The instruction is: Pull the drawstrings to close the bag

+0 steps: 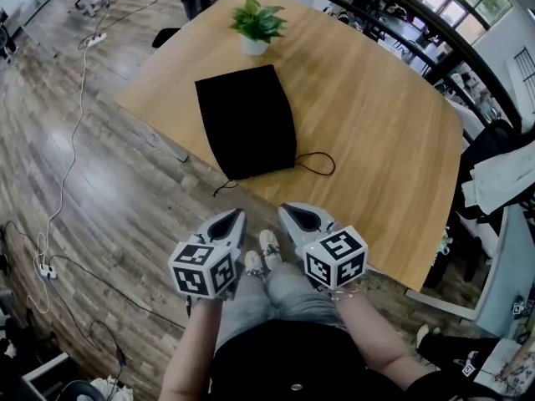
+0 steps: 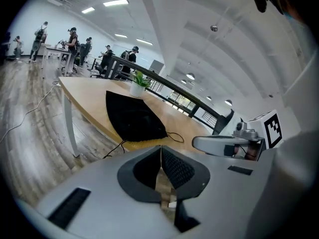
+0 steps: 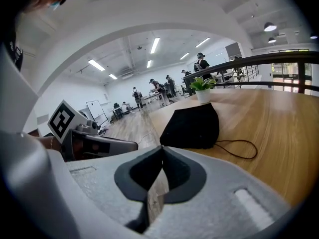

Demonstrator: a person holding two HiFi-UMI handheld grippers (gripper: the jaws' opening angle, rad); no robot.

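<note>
A black drawstring bag [image 1: 247, 119] lies flat on the wooden table [image 1: 376, 124], its mouth toward me. One black cord loops out on the table at the bag's right corner [image 1: 316, 164]; another cord hangs off the table edge at its left corner [image 1: 224, 187]. The left gripper [image 1: 236, 215] and right gripper [image 1: 286, 210] are both held below the table's near edge, over my legs, apart from the bag. Each is shut with nothing between its jaws. The bag [image 2: 133, 116] shows ahead in the left gripper view, and again [image 3: 193, 125] in the right gripper view.
A small potted plant [image 1: 257, 23] stands on the table behind the bag. A dark railing [image 1: 401, 23] runs along the table's far side. Cables [image 1: 79, 124] trail over the wood floor at the left. Chairs and cloth sit at the right [image 1: 501, 174].
</note>
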